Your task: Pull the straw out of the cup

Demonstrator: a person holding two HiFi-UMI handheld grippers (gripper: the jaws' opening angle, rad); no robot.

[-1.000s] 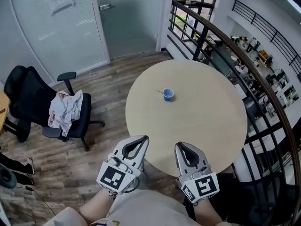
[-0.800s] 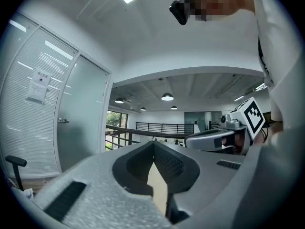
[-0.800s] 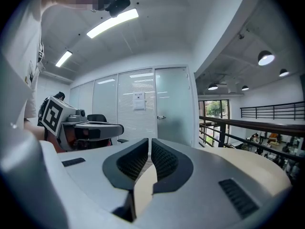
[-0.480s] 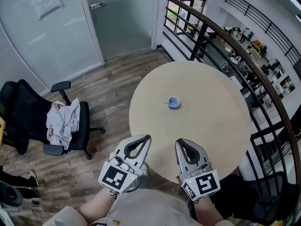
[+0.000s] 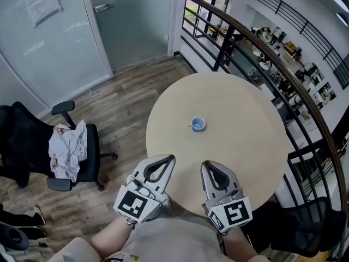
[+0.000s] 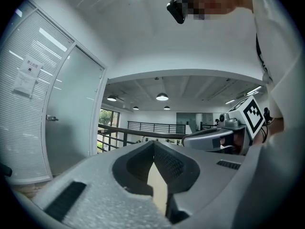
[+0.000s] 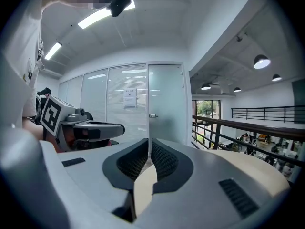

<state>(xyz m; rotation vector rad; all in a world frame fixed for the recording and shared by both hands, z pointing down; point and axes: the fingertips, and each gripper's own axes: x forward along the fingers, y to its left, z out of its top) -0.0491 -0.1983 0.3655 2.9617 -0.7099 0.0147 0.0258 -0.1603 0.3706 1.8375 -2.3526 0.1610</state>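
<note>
— What are your claws doing?

— I'm holding both low in front of me, at the near rim of the round table (image 5: 240, 146). My left gripper (image 5: 168, 159) is clenching on nothing. Its tips are meeting, with only pale tabletop showing in the gap behind them. My right gripper (image 5: 205, 165) is doing the same: tips pressing together, nothing between them.

— And the cup?

— The small blue cup (image 5: 198, 124) is standing upright near the middle of the table. It is well apart from both claws, ahead of them and roughly in line with the gap between them. The straw (image 5: 192, 126) is sitting in it, leaning out over the rim toward the left. It's too small for me to be making out more.

— Anything around the table?

— A black office chair (image 5: 24, 141) carrying a crumpled cloth (image 5: 66, 149) is standing on the wood floor (image 5: 125, 102) to my left. A dark railing (image 5: 222, 51) is curving past the table's far right side.
</note>
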